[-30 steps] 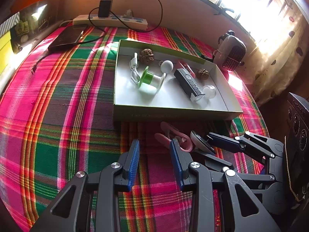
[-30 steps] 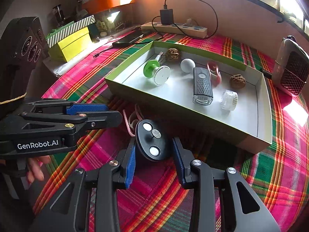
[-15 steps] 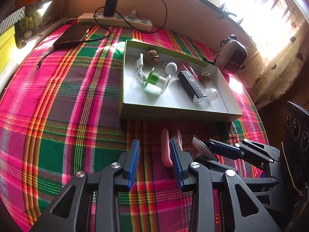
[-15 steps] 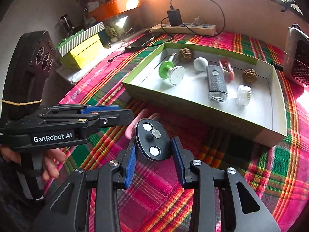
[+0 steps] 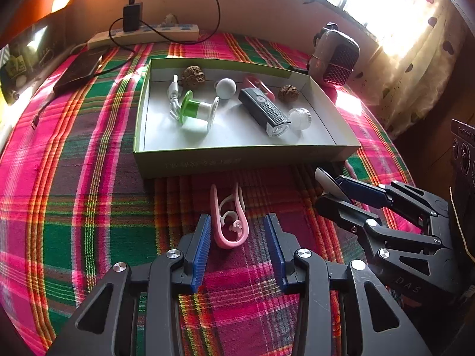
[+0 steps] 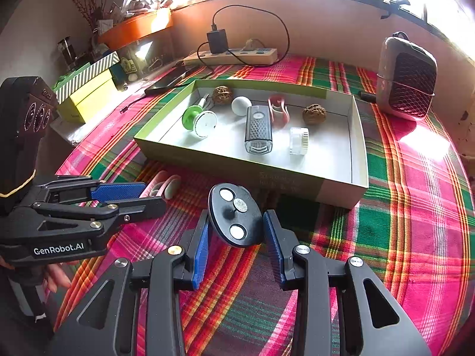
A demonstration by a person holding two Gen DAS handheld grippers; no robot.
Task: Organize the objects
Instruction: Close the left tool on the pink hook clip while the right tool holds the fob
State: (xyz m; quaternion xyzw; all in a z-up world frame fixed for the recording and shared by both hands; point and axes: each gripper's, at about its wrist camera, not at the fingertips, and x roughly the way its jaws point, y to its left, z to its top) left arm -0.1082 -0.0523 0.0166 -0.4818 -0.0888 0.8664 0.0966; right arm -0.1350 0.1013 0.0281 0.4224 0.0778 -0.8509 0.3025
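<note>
Just in front of the near wall of the shallow green cardboard box [image 5: 237, 160], on the plaid cloth [image 5: 89, 178], lies the pink U-shaped plastic clip [image 5: 228, 222], its rounded end between the pads of our left gripper [image 5: 237, 246]. The jaws there have just been opening and stand spread, with the clip between them but not pressed. We judge it light and springy, likely to skid on its smooth arms, so we would take it across the closed bend, where it is stiffest. Our right gripper [image 6: 236, 234] pinches a black oval disc with three round metal studs [image 6: 234, 216] by its edges, holding it clear of the cloth short of the box; it looks rigid, small and slick, so a firm edge grip suits it. The box holds, from its left wall to its right, a white cable [image 5: 173, 98], a green-and-white spool [image 5: 197, 109], a brown walnut [image 5: 193, 77], a white ball [image 5: 225, 88], a second pink clip [image 6: 278, 109], a black-and-clear bike light [image 5: 264, 111], another walnut [image 5: 288, 93] and a small clear jar [image 5: 299, 118]. Bare floor shows along the near wall, towards the near right corner.
</note>
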